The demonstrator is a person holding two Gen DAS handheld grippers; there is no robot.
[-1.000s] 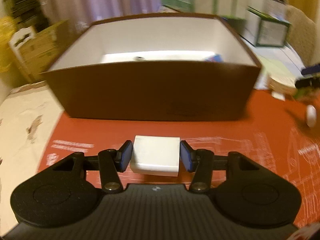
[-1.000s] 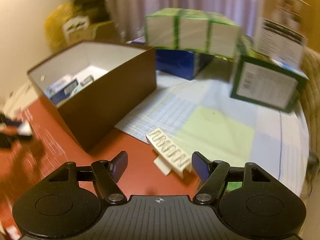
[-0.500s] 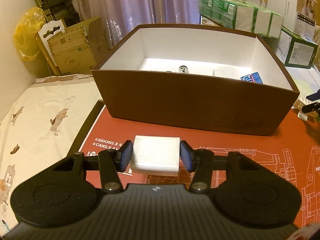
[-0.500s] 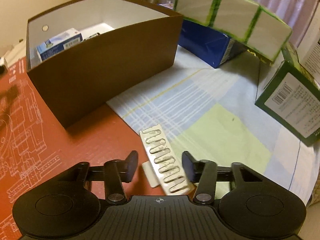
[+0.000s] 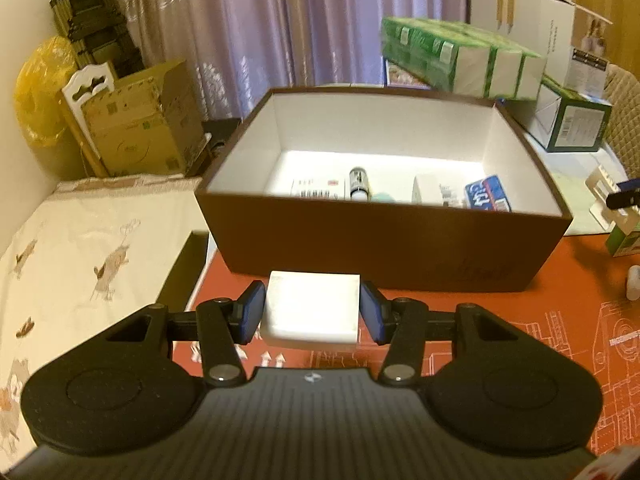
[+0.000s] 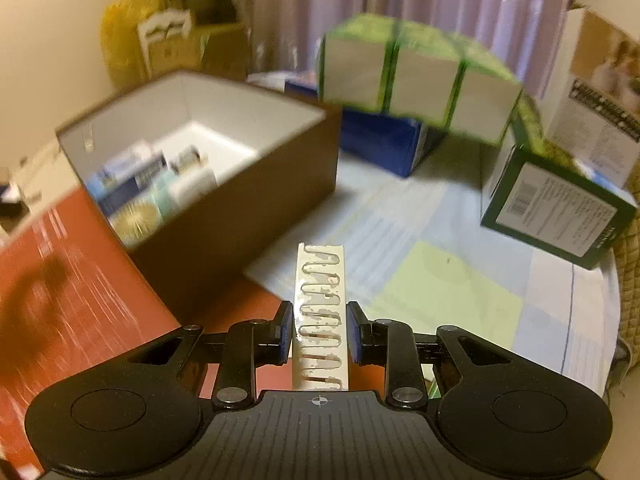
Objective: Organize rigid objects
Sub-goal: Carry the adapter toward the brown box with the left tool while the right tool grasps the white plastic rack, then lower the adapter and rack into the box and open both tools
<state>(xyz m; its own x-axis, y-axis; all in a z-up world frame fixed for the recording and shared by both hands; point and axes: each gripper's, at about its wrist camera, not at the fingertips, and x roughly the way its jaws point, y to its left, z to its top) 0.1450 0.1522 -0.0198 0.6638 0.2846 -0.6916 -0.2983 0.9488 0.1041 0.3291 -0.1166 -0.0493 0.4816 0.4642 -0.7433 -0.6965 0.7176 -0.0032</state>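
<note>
My left gripper point(image 5: 313, 312) is shut on a flat white block point(image 5: 314, 306) and holds it above the red mat, just in front of the brown box point(image 5: 380, 248). Several small packs and a little bottle lie on that box's white floor. In the right wrist view my right gripper point(image 6: 319, 330) is shut on a narrow white slotted strip point(image 6: 320, 300), which stands lifted off the table. The brown box point(image 6: 248, 216) lies ahead and to its left. At the right edge of the left wrist view, the same strip point(image 5: 602, 186) shows with a dark fingertip beside it.
A red printed mat point(image 5: 520, 328) lies under the box; a pale checked cloth point(image 6: 440, 280) is to its right. Green-and-white cartons point(image 6: 416, 88), a blue box point(image 6: 384, 140) and a dark green box point(image 6: 560, 212) stand behind. A small white bottle point(image 5: 633, 282) stands on the mat.
The right gripper closed on the slotted strip and lifted it off the table. The left gripper rose with the white block, so the inside of the box now shows.
</note>
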